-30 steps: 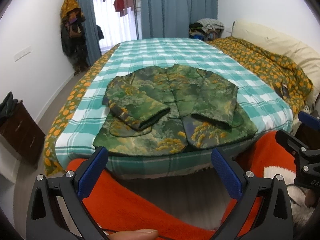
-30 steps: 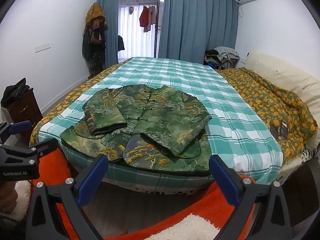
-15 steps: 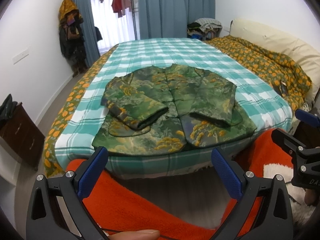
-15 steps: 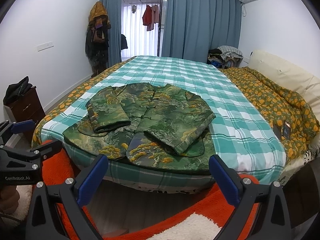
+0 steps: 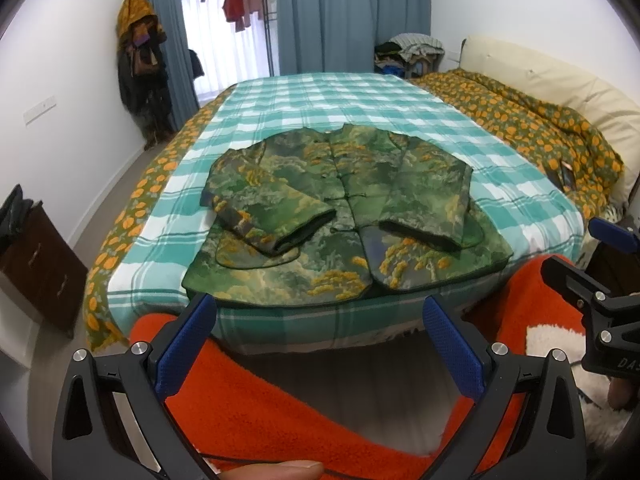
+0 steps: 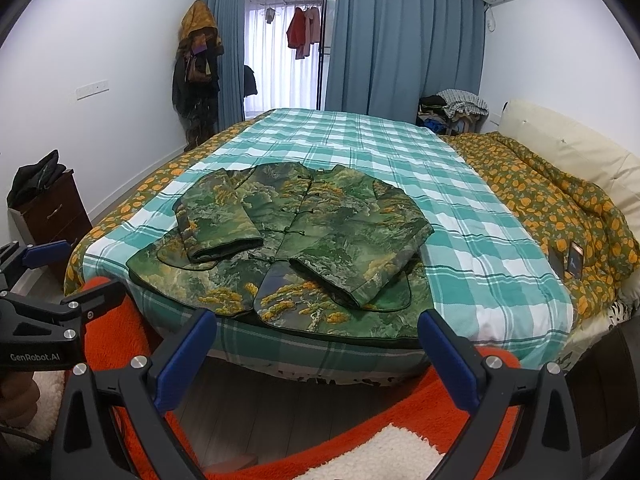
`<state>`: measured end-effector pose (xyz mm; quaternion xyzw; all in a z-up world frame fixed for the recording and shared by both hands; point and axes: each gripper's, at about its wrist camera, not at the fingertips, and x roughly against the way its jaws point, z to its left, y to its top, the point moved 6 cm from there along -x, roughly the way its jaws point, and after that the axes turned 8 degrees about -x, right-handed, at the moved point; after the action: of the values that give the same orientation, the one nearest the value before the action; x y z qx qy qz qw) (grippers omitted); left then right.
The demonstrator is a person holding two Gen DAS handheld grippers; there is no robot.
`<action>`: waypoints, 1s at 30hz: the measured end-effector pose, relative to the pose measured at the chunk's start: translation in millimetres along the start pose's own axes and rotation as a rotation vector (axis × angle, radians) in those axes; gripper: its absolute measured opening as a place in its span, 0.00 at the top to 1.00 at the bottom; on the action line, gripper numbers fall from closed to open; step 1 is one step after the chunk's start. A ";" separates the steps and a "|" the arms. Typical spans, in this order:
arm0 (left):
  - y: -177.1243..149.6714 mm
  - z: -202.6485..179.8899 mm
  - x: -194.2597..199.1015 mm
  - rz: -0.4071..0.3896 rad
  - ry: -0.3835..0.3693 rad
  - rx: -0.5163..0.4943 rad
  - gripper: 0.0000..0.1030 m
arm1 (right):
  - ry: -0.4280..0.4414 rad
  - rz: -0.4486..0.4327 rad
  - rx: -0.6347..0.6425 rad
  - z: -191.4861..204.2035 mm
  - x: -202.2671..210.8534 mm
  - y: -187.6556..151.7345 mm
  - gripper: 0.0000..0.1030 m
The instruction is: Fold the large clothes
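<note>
Fingers (image 5: 188,344) of both grippers are spread wide and hold nothing. Straight ahead, the green jacket (image 5: 344,216) lies flat on the bed (image 6: 500,248), sleeves crossed in, hem nearest, about equally near both.

A: What colours does the jacket (image 5: 340,216) show?
B: Green landscape print with yellow-orange clusters (dark piping along its hem).
A: And the bed (image 5: 520,208)?
B: Teal-and-white check; an orange-flowered olive quilt (image 6: 560,204) along its right edge.

you face white walls (image 6: 120,40), blue curtains (image 6: 400,40) framing a bright window (image 6: 276,60) (clothes hanging), dark nightstand (image 6: 56,216) left.
</note>
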<state>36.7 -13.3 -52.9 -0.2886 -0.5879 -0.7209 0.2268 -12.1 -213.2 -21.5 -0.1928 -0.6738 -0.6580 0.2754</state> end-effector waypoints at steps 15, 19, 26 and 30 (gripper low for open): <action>-2.1 0.6 -1.2 0.004 -0.003 0.001 0.00 | 0.000 0.002 0.001 0.4 -0.7 -1.1 0.01; -2.9 0.1 -1.1 0.005 -0.003 0.003 0.00 | 0.000 0.003 0.000 -0.1 -0.8 -0.2 0.01; -7.8 -1.4 -2.8 0.011 -0.006 0.004 0.00 | 0.003 0.012 -0.002 2.1 -2.7 -5.1 0.01; -8.5 -1.5 -3.0 0.013 -0.007 0.005 0.00 | 0.002 0.012 -0.001 1.7 -3.1 -4.0 0.01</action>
<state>32.9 -13.1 -61.3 -0.2945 -0.5885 -0.7169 0.2302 -12.4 -211.4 -26.6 -0.1961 -0.6719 -0.6571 0.2799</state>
